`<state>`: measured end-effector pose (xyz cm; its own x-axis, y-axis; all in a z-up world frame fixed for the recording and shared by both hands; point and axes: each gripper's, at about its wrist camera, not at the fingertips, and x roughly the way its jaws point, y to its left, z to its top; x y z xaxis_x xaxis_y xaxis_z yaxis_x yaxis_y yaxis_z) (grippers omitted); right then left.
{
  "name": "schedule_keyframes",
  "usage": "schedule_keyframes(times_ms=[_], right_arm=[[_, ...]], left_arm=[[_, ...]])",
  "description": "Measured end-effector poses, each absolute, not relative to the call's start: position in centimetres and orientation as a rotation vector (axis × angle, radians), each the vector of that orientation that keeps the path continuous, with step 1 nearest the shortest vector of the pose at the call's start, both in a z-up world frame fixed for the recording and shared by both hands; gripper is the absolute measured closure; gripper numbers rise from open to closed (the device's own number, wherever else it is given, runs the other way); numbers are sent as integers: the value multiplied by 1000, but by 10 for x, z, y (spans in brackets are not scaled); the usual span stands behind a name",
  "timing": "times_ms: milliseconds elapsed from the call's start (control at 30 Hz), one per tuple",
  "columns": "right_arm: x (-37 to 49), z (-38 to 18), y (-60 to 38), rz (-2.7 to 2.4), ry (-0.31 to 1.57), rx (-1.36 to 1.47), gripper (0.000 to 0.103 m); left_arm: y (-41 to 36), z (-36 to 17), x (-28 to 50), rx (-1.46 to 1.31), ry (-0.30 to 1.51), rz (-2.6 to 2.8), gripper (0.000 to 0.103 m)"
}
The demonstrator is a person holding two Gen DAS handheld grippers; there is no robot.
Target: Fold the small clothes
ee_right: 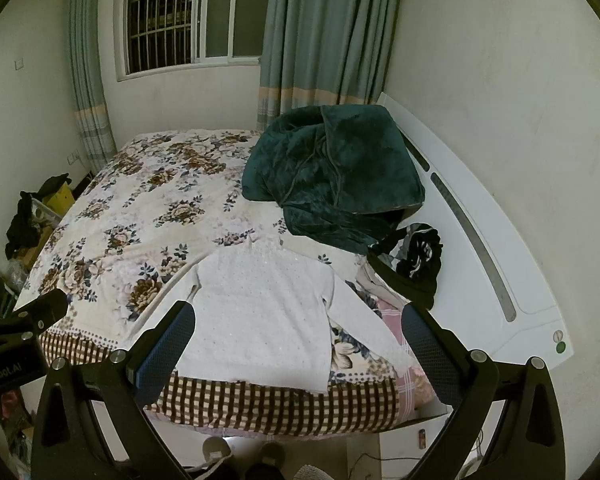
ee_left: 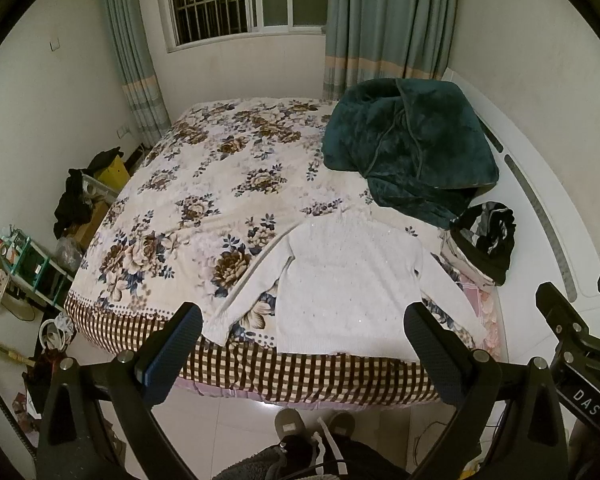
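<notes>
A small white knit sweater [ee_left: 340,280] lies flat on the floral bedspread near the bed's front edge, hem toward me, both sleeves spread out to the sides. It also shows in the right wrist view [ee_right: 260,312]. My left gripper [ee_left: 304,328] is open and empty, held above the floor in front of the bed, short of the sweater's hem. My right gripper [ee_right: 298,328] is open and empty too, also short of the hem. The right gripper's body shows at the right edge of the left wrist view [ee_left: 580,344].
A dark green plush blanket [ee_left: 412,144] is heaped at the back right of the bed [ee_left: 172,184]. A black and white garment [ee_left: 488,240] lies by the white headboard [ee_left: 548,216]. Boxes and clutter [ee_left: 80,208] stand left of the bed. My slippered feet [ee_left: 288,420] are on the tile floor.
</notes>
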<state>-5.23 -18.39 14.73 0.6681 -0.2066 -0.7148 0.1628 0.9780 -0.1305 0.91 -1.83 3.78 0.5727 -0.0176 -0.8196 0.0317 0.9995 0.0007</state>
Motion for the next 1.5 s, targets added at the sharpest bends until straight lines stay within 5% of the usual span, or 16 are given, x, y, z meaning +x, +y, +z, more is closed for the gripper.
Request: schedule_keyframes(times_ms=[400,633,967,1233,1500], right_arm=[[-52,145,-184,-214,818,-38,0],[-3,93,-231,-276,912,144,0],[42,-127,-388,-634,1120,461,0],[28,-361,-572,-880,1164,955,0],[-3,-496,-667,-1087,971,1311,21]], left_arm=[[-19,38,37,31,945,-28,0],[-14,-28,99,84,943,12,0],[-45,-208,192,204,1150,14,0],[-100,-367,263,289,1347,91,0],[-145,-492,321,252,1502,109,0]])
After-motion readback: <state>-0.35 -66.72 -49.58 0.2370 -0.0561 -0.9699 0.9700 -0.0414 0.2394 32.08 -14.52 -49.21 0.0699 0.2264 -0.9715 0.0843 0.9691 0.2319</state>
